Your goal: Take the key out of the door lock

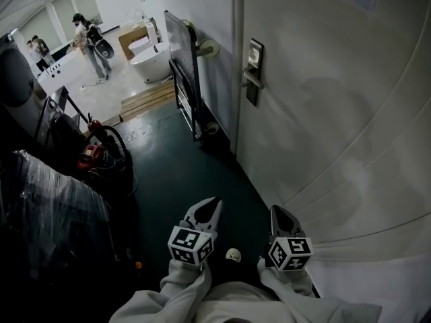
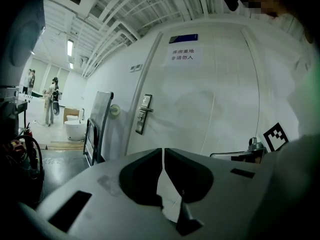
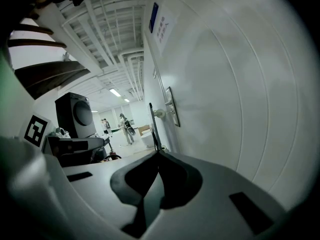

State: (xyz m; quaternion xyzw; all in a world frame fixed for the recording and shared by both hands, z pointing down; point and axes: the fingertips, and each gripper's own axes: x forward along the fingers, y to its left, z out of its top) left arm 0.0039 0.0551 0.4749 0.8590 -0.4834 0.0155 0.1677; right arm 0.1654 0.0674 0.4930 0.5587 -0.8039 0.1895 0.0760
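A white door [image 1: 337,113] fills the right side of the head view. Its metal lock plate with a lever handle [image 1: 252,73] sits far ahead of me; it shows again as the lock plate [image 2: 143,114] and the lock plate [image 3: 171,106] in the two gripper views. The key is too small to make out. My left gripper [image 1: 213,203] and right gripper [image 1: 278,212] are held low, close to my body and well short of the lock. Both are shut and hold nothing: the left gripper [image 2: 163,150] and the right gripper [image 3: 158,153] have their jaws touching.
A folded trolley [image 1: 185,79] leans on the wall left of the door. Beyond it stand a white bathtub [image 1: 151,62] and people [image 1: 87,39]. Red equipment with cables [image 1: 91,155] and a plastic-wrapped bulk [image 1: 47,207] line the left. A small white object [image 1: 233,254] lies on the dark floor.
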